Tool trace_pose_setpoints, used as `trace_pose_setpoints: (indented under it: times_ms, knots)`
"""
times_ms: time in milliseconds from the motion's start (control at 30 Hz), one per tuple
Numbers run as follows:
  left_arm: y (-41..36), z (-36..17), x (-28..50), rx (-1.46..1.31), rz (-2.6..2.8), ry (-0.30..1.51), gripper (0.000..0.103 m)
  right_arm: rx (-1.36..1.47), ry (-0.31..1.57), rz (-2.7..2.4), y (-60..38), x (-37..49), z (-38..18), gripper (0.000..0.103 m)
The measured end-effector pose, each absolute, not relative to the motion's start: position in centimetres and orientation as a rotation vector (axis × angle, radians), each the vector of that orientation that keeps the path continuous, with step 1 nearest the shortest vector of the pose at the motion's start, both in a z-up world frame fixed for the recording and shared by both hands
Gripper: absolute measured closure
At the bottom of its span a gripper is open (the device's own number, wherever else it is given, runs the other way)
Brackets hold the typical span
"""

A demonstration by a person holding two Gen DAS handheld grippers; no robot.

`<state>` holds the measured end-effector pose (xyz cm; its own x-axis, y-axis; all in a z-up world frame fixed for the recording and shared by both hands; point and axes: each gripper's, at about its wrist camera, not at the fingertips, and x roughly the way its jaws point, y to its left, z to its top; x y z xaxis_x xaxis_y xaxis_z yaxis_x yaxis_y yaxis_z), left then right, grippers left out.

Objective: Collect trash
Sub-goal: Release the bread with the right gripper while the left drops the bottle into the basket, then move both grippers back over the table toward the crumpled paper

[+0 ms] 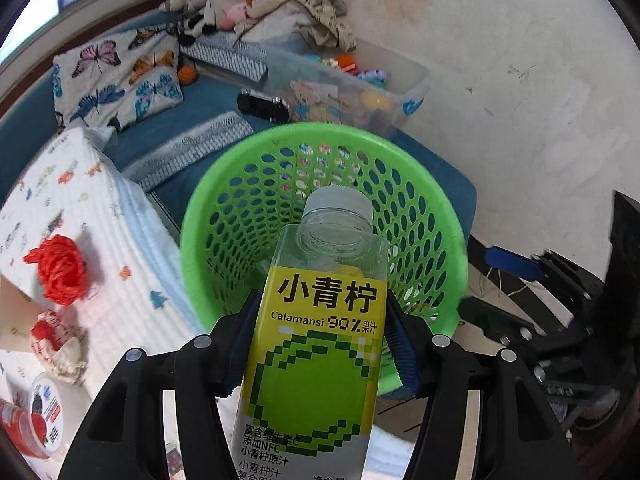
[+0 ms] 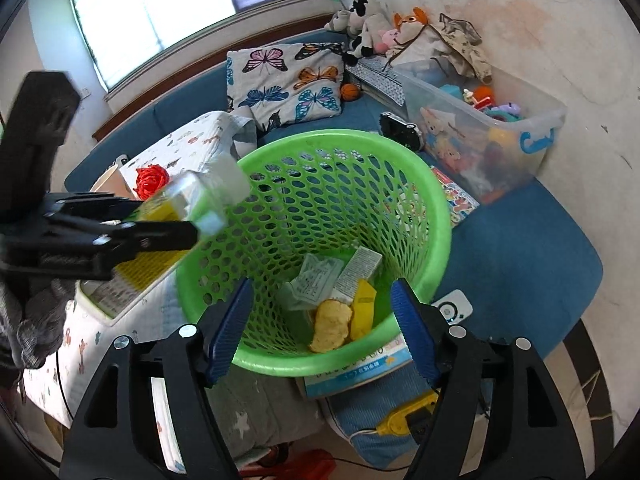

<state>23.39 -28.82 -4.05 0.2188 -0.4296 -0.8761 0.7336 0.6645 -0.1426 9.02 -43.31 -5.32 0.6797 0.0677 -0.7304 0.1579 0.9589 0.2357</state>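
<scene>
My left gripper (image 1: 322,344) is shut on a clear juice bottle (image 1: 320,344) with a yellow-green label and a white cap. It holds the bottle at the near rim of a green mesh basket (image 1: 248,160), cap towards the basket. In the right wrist view the left gripper (image 2: 168,228) and the bottle (image 2: 192,200) are at the basket's left rim (image 2: 400,152). My right gripper (image 2: 320,320) is open and empty over the basket's near rim. Inside lie paper scraps (image 2: 316,284), a small carton (image 2: 358,268), a yellow wrapper (image 2: 362,312) and a yellow biscuit-like piece (image 2: 330,326).
A red net ball (image 1: 60,276), a crumpled wrapper (image 1: 56,348) and a plastic cup (image 1: 40,416) lie on the white quilt at left. A clear toy bin (image 2: 492,136), butterfly pillow (image 2: 284,80) and plush toys (image 2: 376,28) sit behind on the blue sofa. A booklet (image 2: 360,368) lies under the basket.
</scene>
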Motion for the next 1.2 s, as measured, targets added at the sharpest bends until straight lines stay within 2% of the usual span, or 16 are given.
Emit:
trace_pose_setpoints:
  times_ms: [233,600,633,700,900,1200]
  knots:
    - [-31.3,-6.1,25.5,0.325,-0.783,1.208,0.046,0.333,0.823,-0.066,-44.0,8.1,-5.9,0.032]
    - [-34.1,-7.4,27.3,0.281,-0.749,1.276,0.043,0.367,0.833,-0.078,-44.8,7.4,-6.7,0.032]
    - [-34.1,-7.3,27.3,0.271,-0.754,1.273,0.036,0.371,0.832,-0.079,-44.9,7.3,-6.7,0.032]
    - [-34.1,-6.9,27.0,0.254,-0.767,1.254,0.033,0.377,0.831,-0.081,-45.1,7.2,-6.8,0.031]
    - [-33.1,-4.5,25.7,0.224,-0.794,1.167,0.033,0.376,0.818,-0.072,-44.6,6.6,-6.4,0.031]
    - [-27.4,-0.5,22.1,0.234,-0.763,0.996,0.033,0.35,0.788,-0.038,-43.1,6.5,-4.7,0.03]
